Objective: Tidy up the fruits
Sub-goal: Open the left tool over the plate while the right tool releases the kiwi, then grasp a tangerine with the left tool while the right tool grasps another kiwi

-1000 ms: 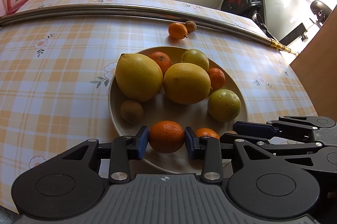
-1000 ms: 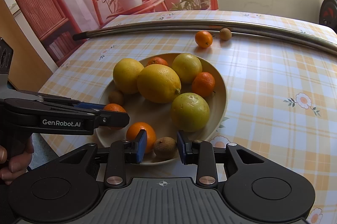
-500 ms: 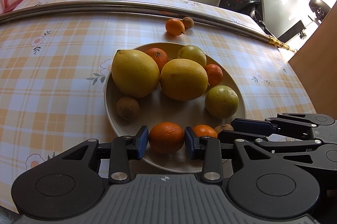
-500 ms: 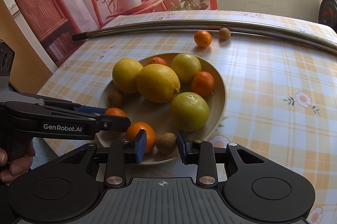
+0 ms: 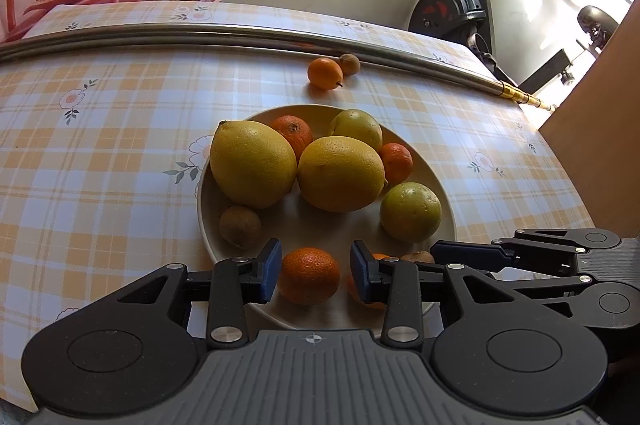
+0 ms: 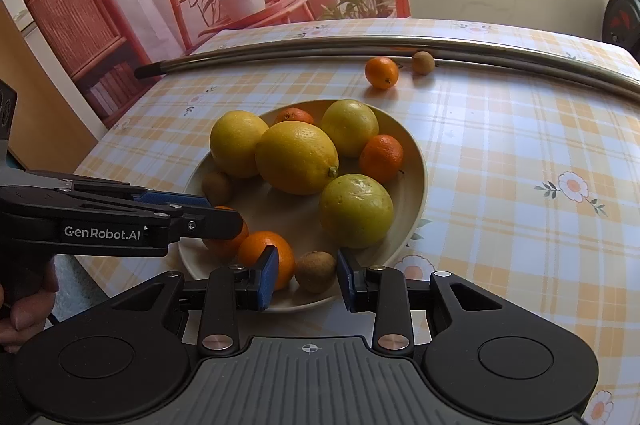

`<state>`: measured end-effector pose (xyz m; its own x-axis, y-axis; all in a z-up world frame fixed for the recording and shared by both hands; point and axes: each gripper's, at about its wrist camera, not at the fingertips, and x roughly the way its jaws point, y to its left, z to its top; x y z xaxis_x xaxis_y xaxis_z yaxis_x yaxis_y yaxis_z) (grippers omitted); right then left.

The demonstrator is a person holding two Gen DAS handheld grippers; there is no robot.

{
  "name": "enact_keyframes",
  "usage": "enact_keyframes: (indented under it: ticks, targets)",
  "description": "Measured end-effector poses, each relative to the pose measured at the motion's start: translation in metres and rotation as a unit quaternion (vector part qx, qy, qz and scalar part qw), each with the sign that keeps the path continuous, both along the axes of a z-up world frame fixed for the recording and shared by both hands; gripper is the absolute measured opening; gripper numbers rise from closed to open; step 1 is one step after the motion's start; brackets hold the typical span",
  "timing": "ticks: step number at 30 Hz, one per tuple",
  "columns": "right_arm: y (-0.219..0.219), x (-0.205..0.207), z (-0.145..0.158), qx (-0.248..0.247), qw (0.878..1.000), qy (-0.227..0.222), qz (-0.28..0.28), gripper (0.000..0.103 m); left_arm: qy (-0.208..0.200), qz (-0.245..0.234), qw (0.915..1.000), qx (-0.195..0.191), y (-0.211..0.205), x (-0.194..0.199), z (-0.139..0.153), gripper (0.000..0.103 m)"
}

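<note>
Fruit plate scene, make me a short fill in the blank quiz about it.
1. The left gripper has its open jaws around a small ____.
2. The right gripper brackets a brown ____.
3. Fruits lying off the plate, by the metal rail: ____.

Answers: orange; kiwi; two

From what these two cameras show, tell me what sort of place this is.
Probably a home living or dining area: a table under an orange-checked floral tablecloth, a black exercise bike by the wall, and a cream plate of citrus fruit.
</note>
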<state>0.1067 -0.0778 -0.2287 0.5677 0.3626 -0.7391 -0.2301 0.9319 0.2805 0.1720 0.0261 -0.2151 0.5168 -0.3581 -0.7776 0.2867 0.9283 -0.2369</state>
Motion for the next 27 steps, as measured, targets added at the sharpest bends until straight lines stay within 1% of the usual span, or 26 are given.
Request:
enact_keyframes:
  ticks: [8, 16, 22, 27]
  targets:
    - [-0.003, 0.001, 0.004, -0.003, 1.000, -0.004, -0.008, 0.031, -0.014, 0.017, 0.9997, -0.012, 0.010, 0.006, 0.012, 0.040]
    - [-0.009, 0.002, 0.019, 0.002, 1.000, -0.025, -0.011, 0.031, -0.046, 0.026, 0.9986, -0.008, 0.017, 0.020, 0.033, 0.040]
    - [-0.026, 0.015, 0.042, 0.014, 0.998, -0.051, -0.029, 0.031, -0.072, 0.028, 0.9970, -0.006, 0.019, 0.036, 0.053, 0.040]
    - [-0.044, 0.036, 0.069, -0.010, 0.995, -0.093, -0.046, 0.031, -0.100, 0.027, 0.9946, -0.007, 0.015, 0.052, 0.073, 0.040]
